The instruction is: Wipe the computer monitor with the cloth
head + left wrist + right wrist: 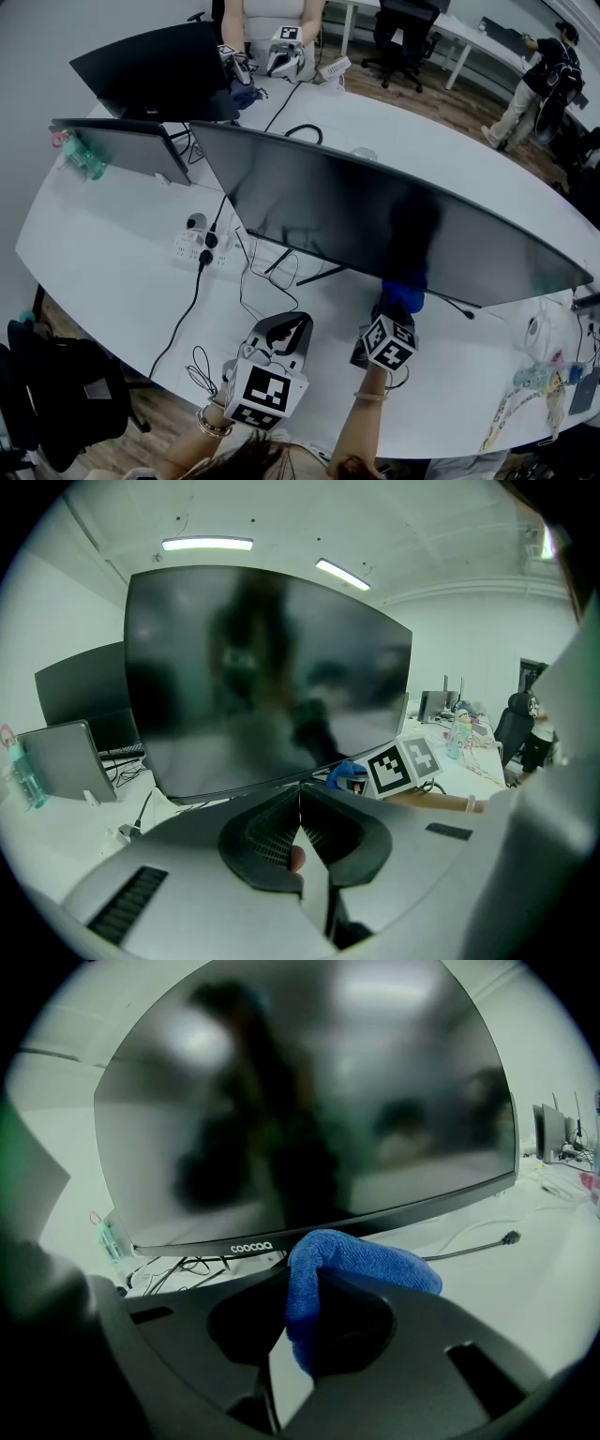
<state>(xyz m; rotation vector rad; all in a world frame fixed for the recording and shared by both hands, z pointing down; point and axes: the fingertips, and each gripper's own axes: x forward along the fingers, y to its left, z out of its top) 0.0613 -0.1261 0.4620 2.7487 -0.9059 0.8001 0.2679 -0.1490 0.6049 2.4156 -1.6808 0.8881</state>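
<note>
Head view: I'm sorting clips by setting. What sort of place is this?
Probably an open-plan office: a long white desk, a large monitor among other screens, and an office chair behind.

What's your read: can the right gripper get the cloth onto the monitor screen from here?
Probably yes. The right gripper is shut on the blue cloth just below the monitor and its bottom bezel, with nothing visible between cloth and screen.
</note>
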